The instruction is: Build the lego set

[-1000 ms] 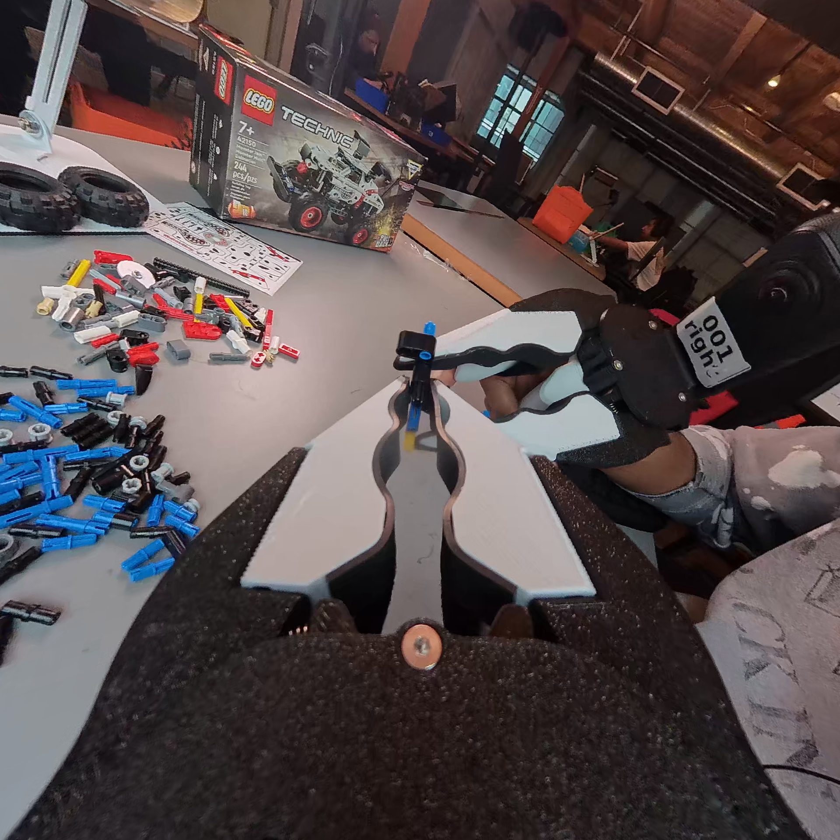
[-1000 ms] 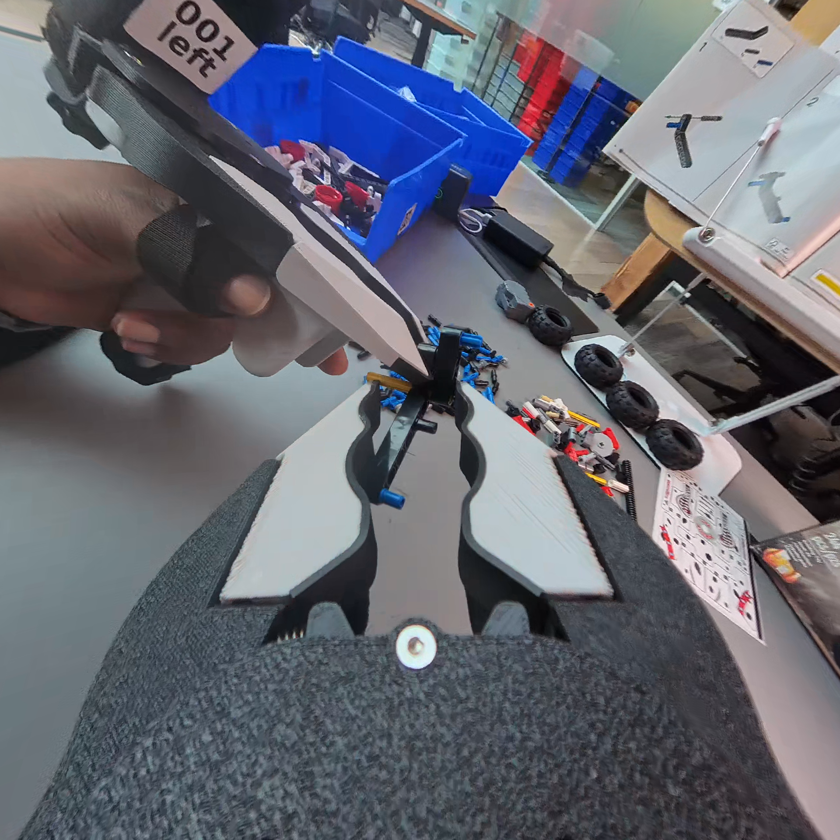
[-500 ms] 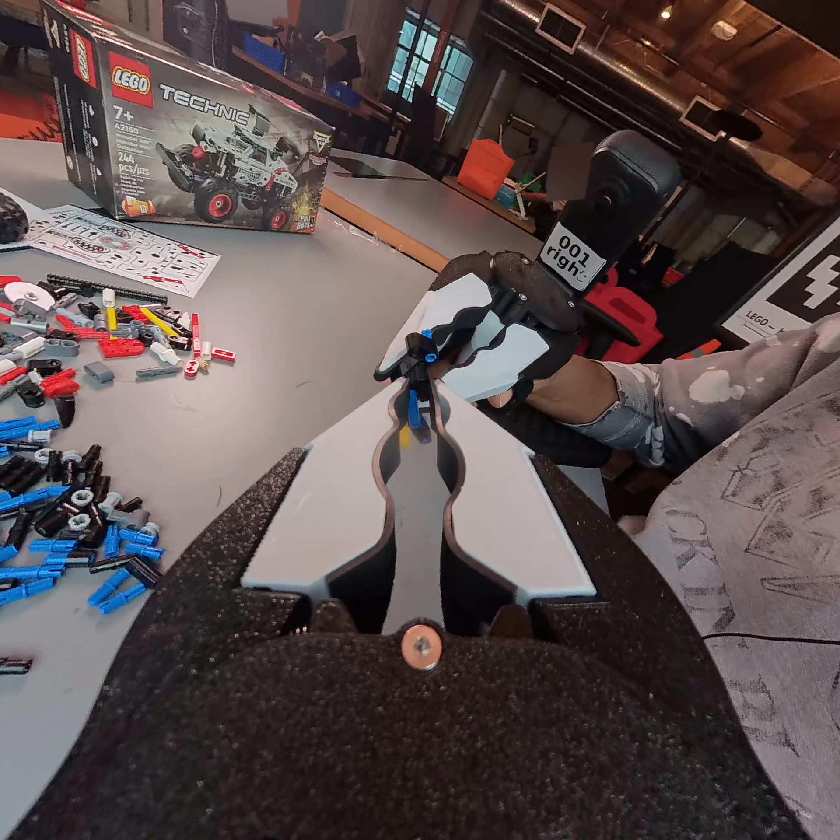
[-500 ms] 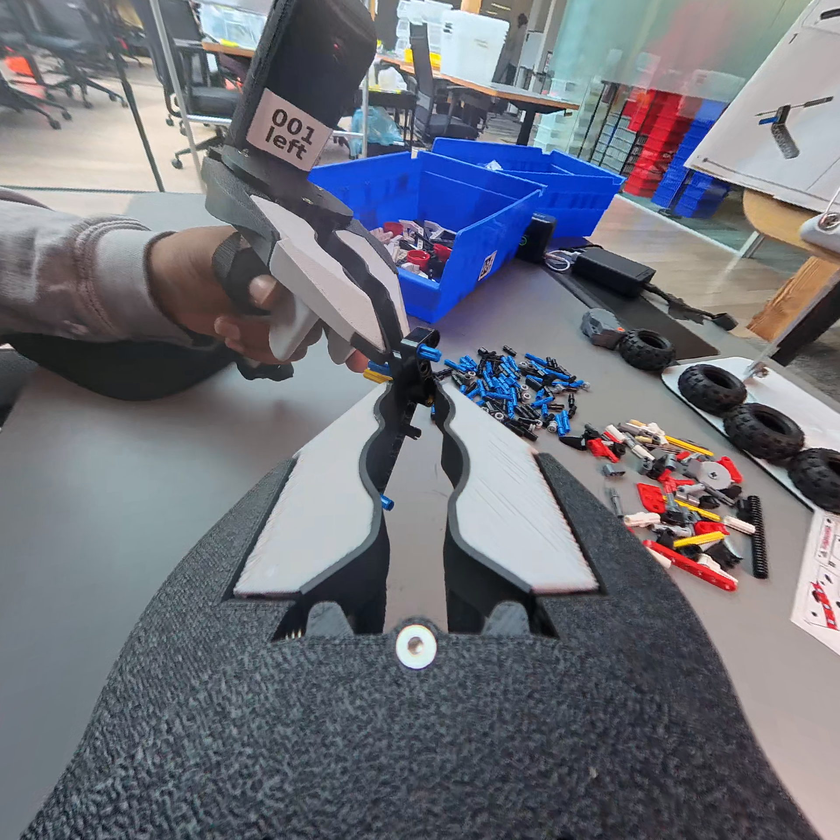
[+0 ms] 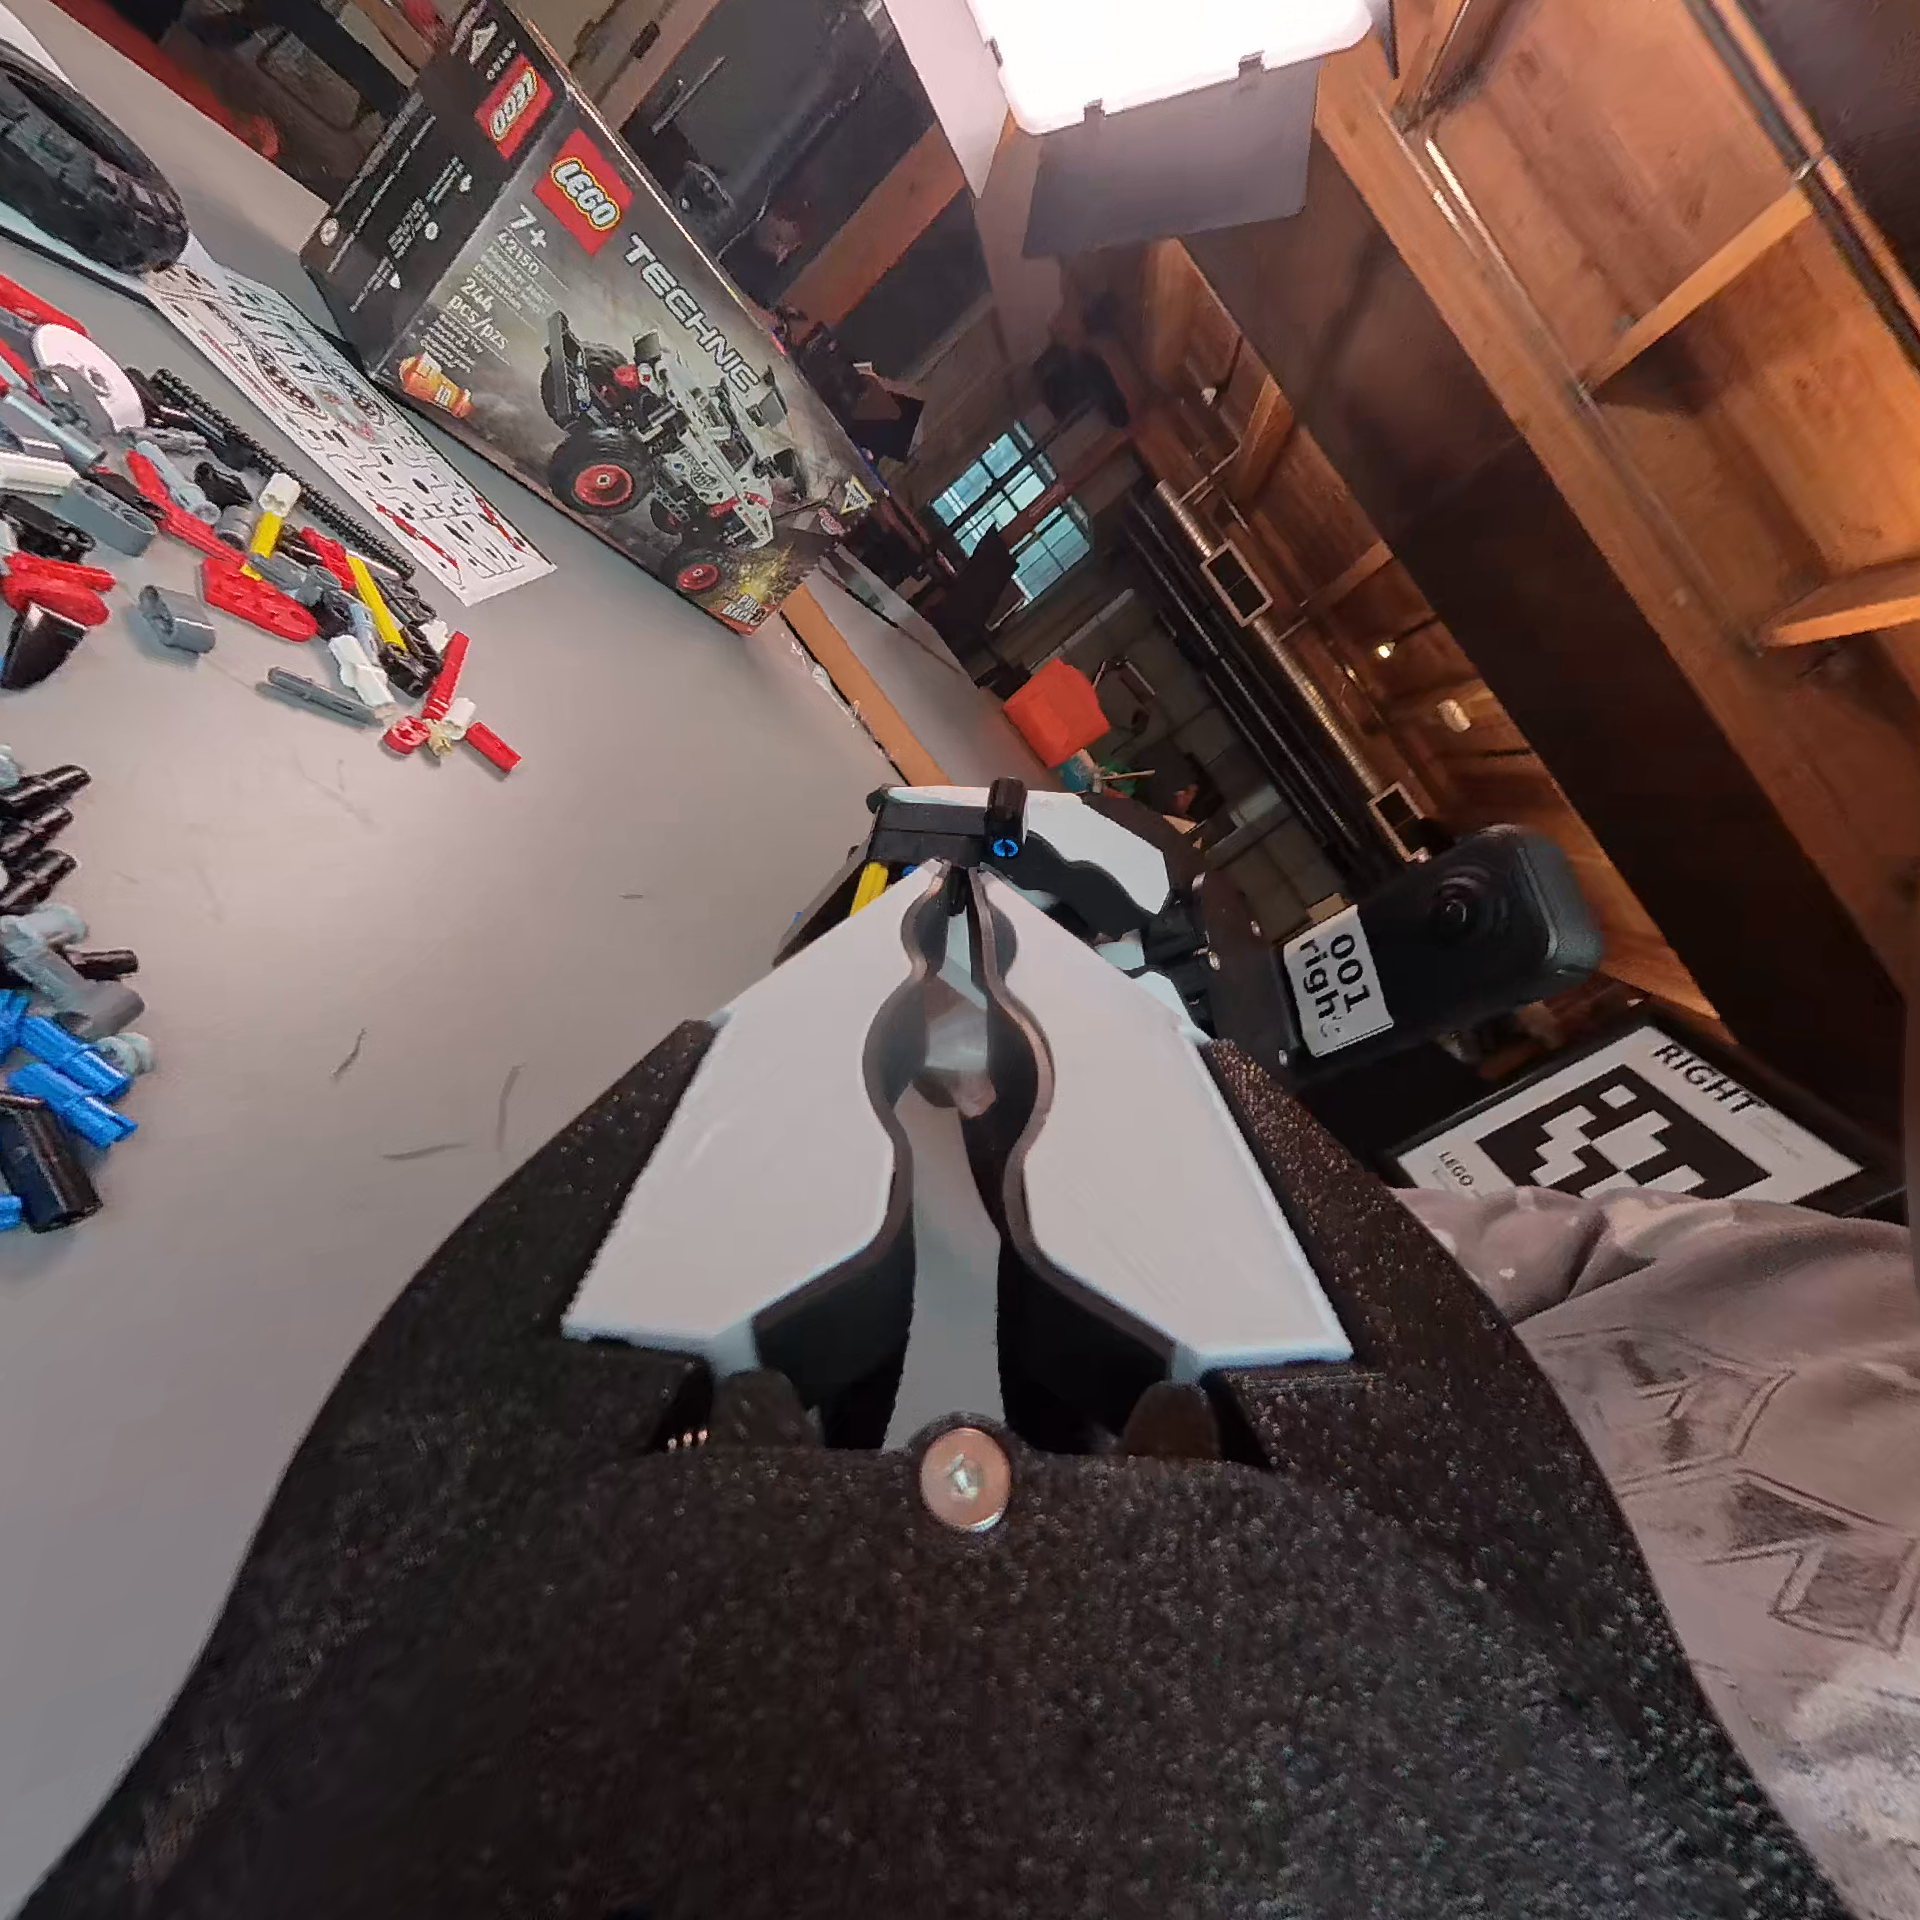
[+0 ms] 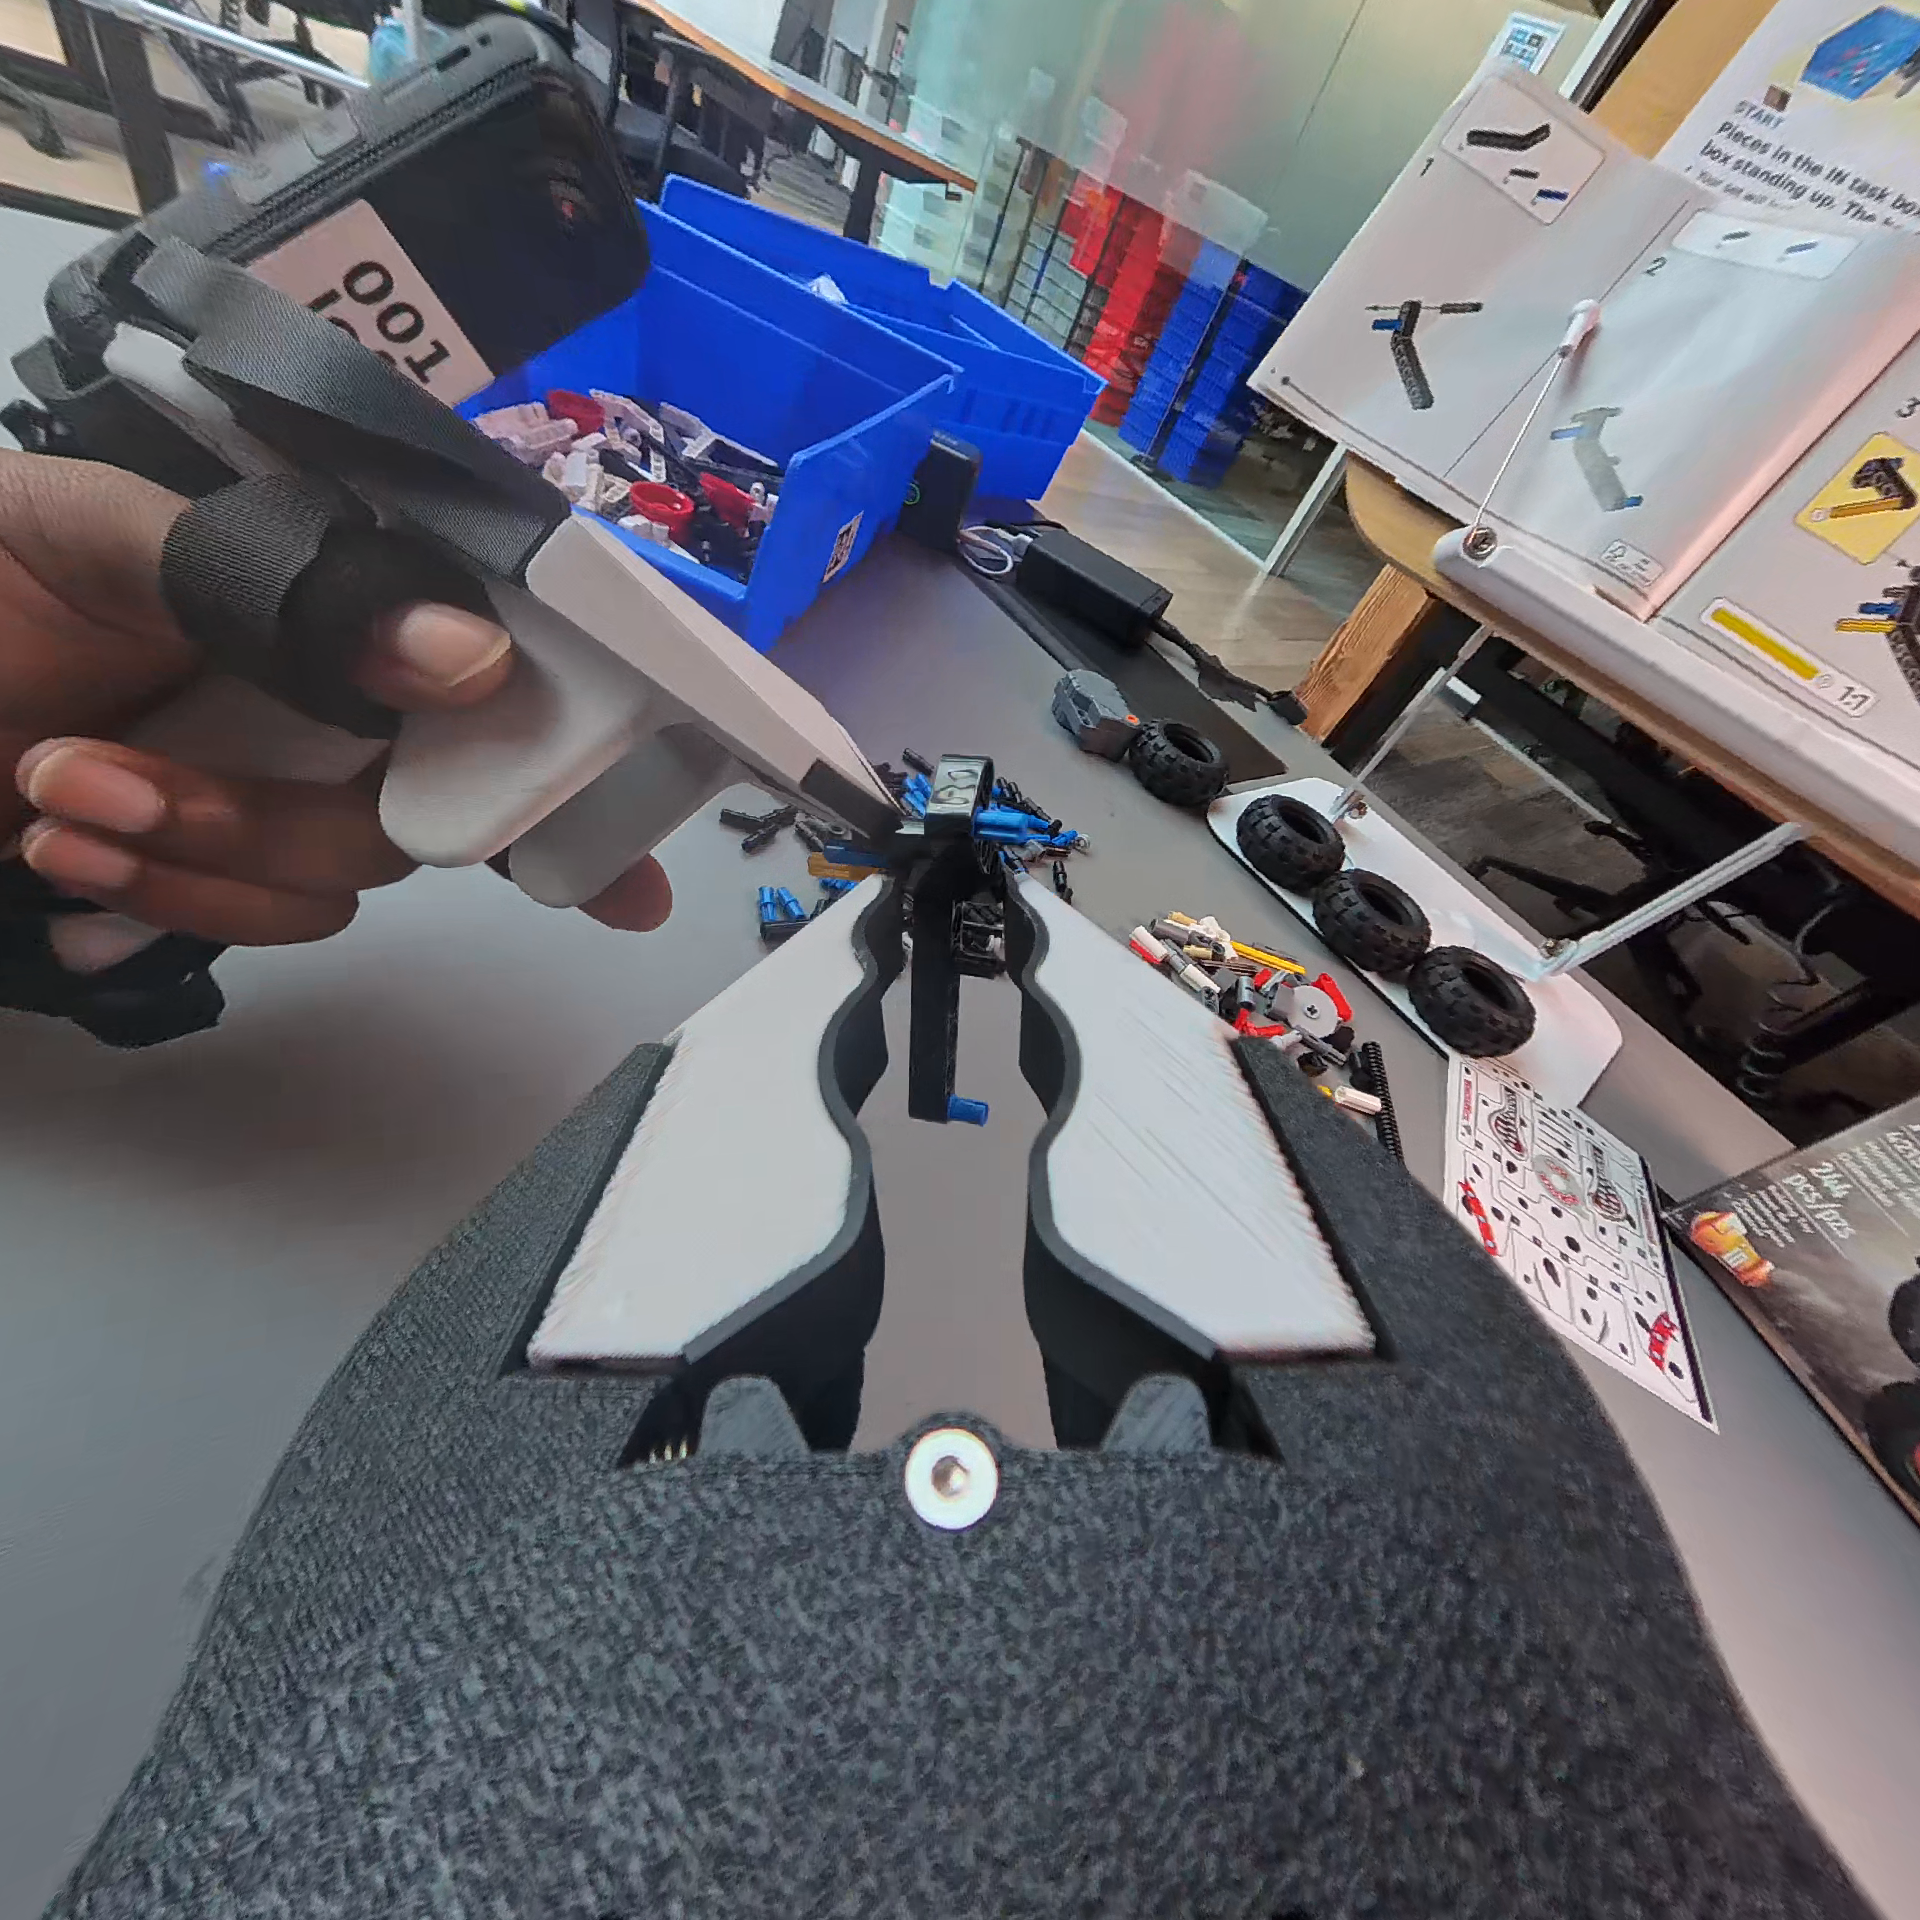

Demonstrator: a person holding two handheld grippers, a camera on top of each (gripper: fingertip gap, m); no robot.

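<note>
My right gripper [image 6: 945, 894] is shut on a black lego beam [image 6: 938, 1013] that stands upright between its fingers, with a blue pin [image 6: 966, 1112] at its lower end. A small black connector [image 6: 961, 784] with a blue pin sits at the beam's top. My left gripper [image 5: 954, 878] is shut at that same top end, where a yellow axle [image 5: 868, 888] sticks out. In the right wrist view the left gripper [image 6: 852, 800] comes in from the left, held by a hand. In the left wrist view the right gripper [image 5: 1081, 883] lies just beyond my fingertips. The assembly is held above the grey table [image 5: 468, 935].
Loose red, grey and yellow parts [image 5: 260, 582] and blue and black pins [image 5: 62, 1081] lie on the left. The set box [image 5: 582, 364] and a sticker sheet [image 5: 353, 447] stand behind. Blue bins [image 6: 790, 416], several tyres [image 6: 1371, 920] and instruction pages [image 6: 1662, 364] sit farther off. My two grippers' fingertips are within a few centimetres of each other.
Both grippers stay joined at the assembly. The left gripper has rolled sideways and tipped upward; the right gripper has swung so the beam stands straight between its fingers.
</note>
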